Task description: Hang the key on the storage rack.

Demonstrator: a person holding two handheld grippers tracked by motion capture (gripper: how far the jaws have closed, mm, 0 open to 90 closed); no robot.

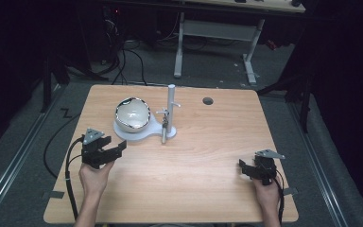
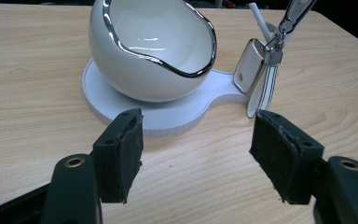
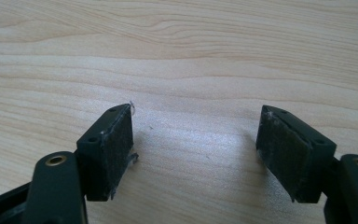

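The left tool [image 1: 118, 147], jaws wide apart and holding nothing, sits lower left of the white bowl [image 1: 132, 115] at the table's [image 1: 208, 156] upper middle. The right tool [image 1: 244, 168], lower right, gapes empty too.

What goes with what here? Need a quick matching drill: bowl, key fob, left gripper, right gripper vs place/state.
Things:
1. white bowl
2. key fob
3. left gripper
4. right gripper

Places/states:
A. open over bare wood, near the table's right edge
B. hangs from the post of the white stand
C. sits tilted on the stand's round base, chrome rim
D. open, pointing toward the stand, nothing between its jaws

Pairs: 1-C, 2-B, 3-D, 4-A
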